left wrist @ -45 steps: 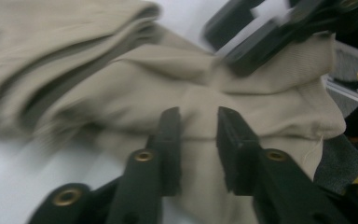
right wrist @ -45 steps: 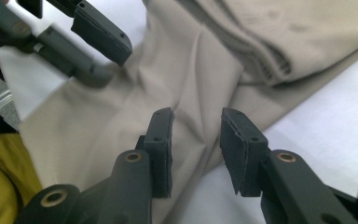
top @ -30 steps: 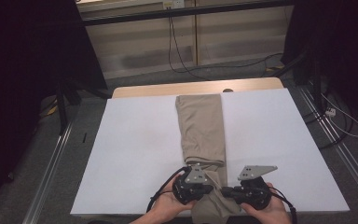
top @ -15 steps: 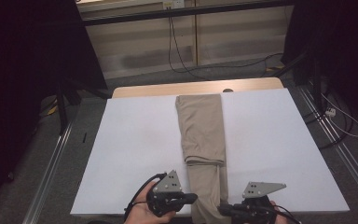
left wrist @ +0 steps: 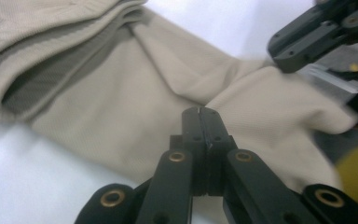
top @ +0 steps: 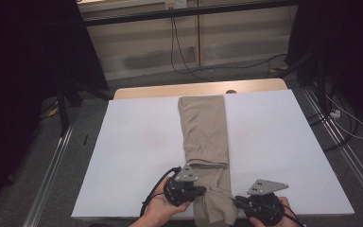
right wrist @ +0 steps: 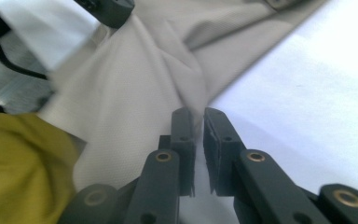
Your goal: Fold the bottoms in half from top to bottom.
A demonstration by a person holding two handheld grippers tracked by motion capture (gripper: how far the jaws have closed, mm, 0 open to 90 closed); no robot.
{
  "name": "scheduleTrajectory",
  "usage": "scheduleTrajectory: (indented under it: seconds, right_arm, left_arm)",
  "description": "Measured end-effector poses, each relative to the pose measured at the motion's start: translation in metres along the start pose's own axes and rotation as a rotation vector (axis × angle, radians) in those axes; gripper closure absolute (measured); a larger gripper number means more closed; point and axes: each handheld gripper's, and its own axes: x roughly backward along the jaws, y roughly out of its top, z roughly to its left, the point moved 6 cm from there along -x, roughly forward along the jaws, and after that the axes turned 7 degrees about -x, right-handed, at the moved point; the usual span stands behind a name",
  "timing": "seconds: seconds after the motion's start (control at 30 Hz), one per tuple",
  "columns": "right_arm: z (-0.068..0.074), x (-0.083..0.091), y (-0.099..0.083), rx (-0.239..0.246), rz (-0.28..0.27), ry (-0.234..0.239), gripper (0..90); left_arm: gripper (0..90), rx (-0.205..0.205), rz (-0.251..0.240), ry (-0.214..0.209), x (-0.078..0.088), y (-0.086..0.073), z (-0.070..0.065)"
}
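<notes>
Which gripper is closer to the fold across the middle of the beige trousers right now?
Left. The left gripper sits at the trousers' left edge, just below the fold. The right gripper is lower, at the right edge near the table's front.

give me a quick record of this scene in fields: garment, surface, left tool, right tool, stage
garment: folded beige fabric trousers, lying lengthwise down the middle, near end bunched at the table's front edge
surface: white rectangular table cover
left tool: left tool, jaws shut, pinching a fold of the near end
right tool: right tool, jaws have just been opening, a narrow gap with a fabric edge between them
stage: both tools at the near end, on opposite sides of the cloth
</notes>
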Motion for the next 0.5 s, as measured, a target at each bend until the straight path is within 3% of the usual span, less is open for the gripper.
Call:
scheduleTrajectory:
  seconds: [0.03,0.1,0.17,0.27,0.37,0.5]
  right_arm:
    - [-0.002,-0.002,0.001,0.008,0.008,0.000,80.4]
    - [-0.003,-0.002,0.003,0.022,0.005,-0.024,76.2]
    - [0.003,0.005,0.007,0.030,-0.041,0.018,73.6]
    - [0.013,0.011,0.010,0.056,-0.077,0.110,80.6]
    - [0.019,0.005,0.005,0.096,-0.041,0.136,79.5]
    - [0.021,-0.009,-0.003,0.112,0.022,0.123,75.9]
  left_arm:
    - [88.5,0.011,-0.006,0.016,-0.003,0.000,0.003]
    - [69.9,0.019,-0.014,0.043,0.001,-0.001,0.004]
    - [68.6,-0.006,-0.046,0.053,0.013,-0.002,-0.002]
    - [74.8,-0.031,-0.077,0.011,0.024,-0.005,-0.018]
    - [82.8,-0.083,-0.065,-0.046,0.023,-0.008,-0.038]
    - [82.9,-0.111,-0.053,-0.095,0.018,-0.008,-0.055]
